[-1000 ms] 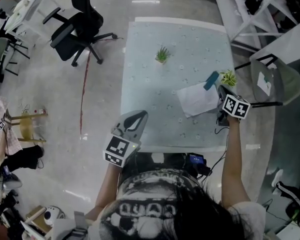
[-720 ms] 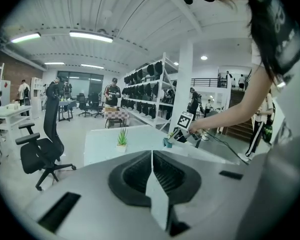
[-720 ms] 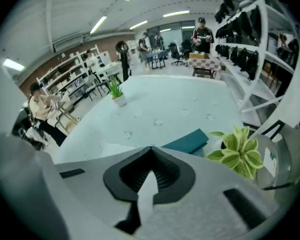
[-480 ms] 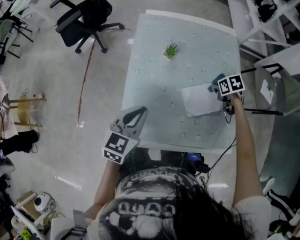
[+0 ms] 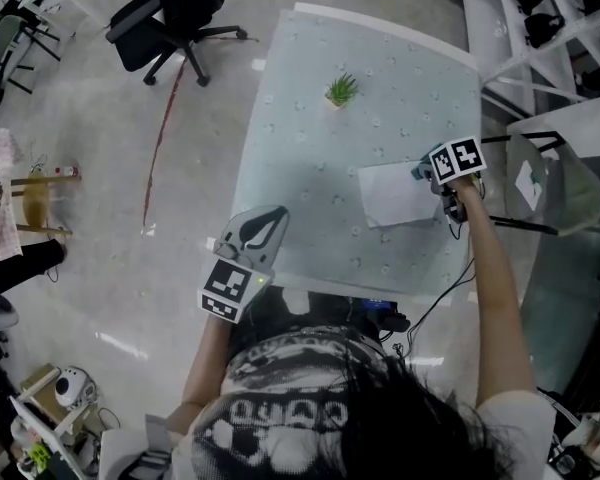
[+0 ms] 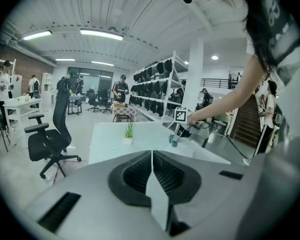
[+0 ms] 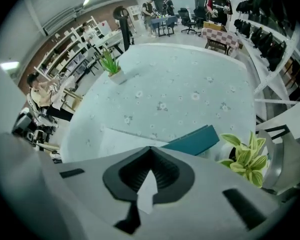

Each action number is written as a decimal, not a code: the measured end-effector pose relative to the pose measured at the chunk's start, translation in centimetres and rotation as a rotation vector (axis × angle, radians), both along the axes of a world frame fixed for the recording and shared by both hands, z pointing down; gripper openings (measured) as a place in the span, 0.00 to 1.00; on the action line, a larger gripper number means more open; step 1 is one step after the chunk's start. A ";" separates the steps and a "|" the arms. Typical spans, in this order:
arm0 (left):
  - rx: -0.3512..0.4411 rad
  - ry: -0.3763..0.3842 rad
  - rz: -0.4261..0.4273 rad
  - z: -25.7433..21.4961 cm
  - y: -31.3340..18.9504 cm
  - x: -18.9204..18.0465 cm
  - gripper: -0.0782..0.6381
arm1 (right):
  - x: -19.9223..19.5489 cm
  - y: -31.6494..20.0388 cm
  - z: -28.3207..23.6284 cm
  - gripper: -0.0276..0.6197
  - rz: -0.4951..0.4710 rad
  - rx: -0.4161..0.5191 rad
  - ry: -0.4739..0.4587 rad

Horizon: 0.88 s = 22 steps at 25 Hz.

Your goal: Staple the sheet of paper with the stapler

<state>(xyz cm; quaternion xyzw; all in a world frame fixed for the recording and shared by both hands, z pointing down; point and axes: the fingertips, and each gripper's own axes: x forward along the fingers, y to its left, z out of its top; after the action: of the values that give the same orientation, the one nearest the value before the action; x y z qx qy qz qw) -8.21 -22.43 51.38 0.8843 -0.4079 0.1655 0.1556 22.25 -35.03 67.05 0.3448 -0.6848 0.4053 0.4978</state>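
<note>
Your right claw (image 7: pixel 150 149), pressed together and empty, points down at the floral tabletop (image 5: pixel 310 168); stapler (image 7: pixel 192 140) just beyond its tips, at the sheet of paper (image 5: pixel 392 196). Your left claw (image 6: pixel 152 153): closed, empty, well apart, office chair (image 5: pixel 170 18) beyond.

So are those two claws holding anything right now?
No. The left gripper and right gripper are both shut with nothing between the jaws; the teal stapler lies beyond the right one's tips, ungripped.
</note>
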 end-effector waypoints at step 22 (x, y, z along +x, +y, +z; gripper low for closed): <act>0.069 -0.003 0.101 -2.5 0.5 4.2 0.12 | 0.2 0.0 0.6 0.05 0.052 -0.038 0.032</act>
<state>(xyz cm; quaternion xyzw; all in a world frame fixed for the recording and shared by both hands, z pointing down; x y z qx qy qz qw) -3.96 -21.95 48.92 0.9085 -0.3683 0.1601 0.1158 22.47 -35.00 67.66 0.3593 -0.6599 0.4255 0.5043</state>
